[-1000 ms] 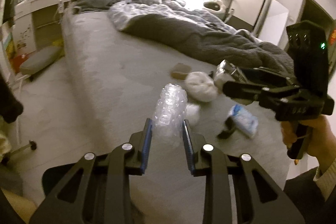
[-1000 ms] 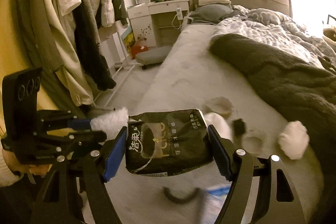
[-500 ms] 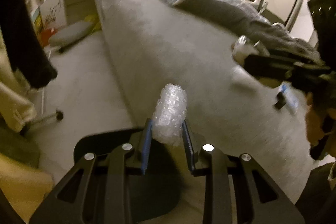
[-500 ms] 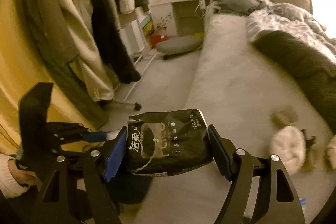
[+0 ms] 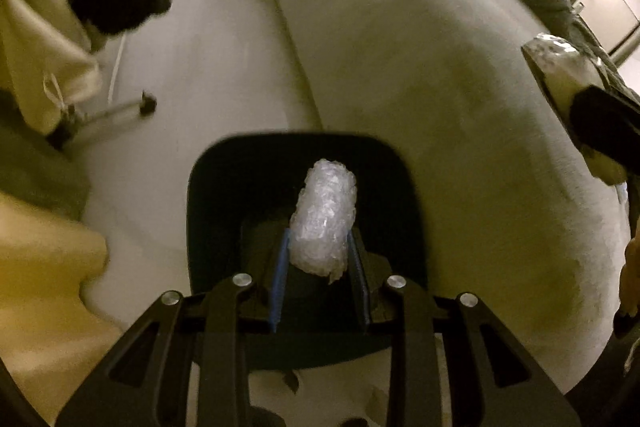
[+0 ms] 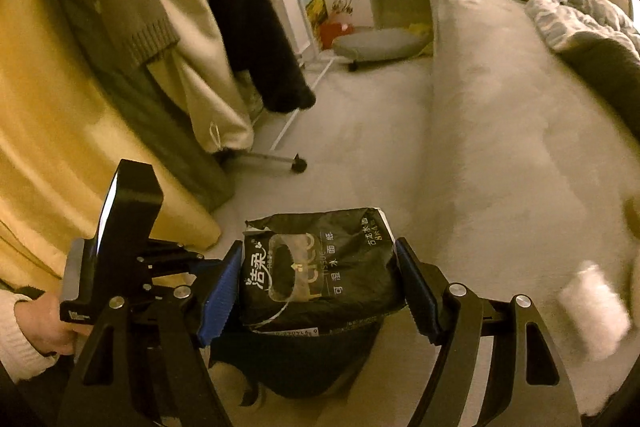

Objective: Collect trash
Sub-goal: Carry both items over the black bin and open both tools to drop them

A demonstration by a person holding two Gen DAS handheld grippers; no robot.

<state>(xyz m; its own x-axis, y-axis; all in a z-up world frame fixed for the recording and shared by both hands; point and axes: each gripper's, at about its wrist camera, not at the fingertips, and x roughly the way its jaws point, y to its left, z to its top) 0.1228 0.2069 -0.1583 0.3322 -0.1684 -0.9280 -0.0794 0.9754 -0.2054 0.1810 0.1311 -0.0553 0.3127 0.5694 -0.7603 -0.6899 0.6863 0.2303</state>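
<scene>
The left gripper (image 5: 320, 279) carries a roll of bubble wrap (image 5: 325, 218) — clear, knobbly plastic wound into a short blunt cylinder, its free end pointing away from the camera. The blue-padded jaws stand narrow and are clamped on the lower part of the roll, one pad against each side. Directly below it sits a black bin (image 5: 224, 195), a smooth, rounded-square tub with a dark hollow interior, standing on the pale floor (image 5: 192, 75) just beside the edge of the bed (image 5: 420, 59). The bed's cover looks soft and matte, a light grey plush.

The right gripper (image 6: 320, 291) holds a black tissue pack (image 6: 320, 267) — a crinkled, glossy soft-plastic packet, roughly rectangular, printed with white characters and torn open along its top edge. Its jaws are set about half-wide and grasp the pack by its two short sides, the pads pressing the film inward. The pack hangs over the rim of the same black bin (image 6: 296, 367), which shows beneath it. To the left, a hand (image 6: 44, 327) in a ribbed cream sleeve grips the handle of the left gripper (image 6: 168, 263). A white fluffy wad (image 6: 596, 311), blurred, lies on the bed at the right. Hanging coats (image 6: 192, 27) and a yellow curtain (image 6: 52, 107) fill the left side.
</scene>
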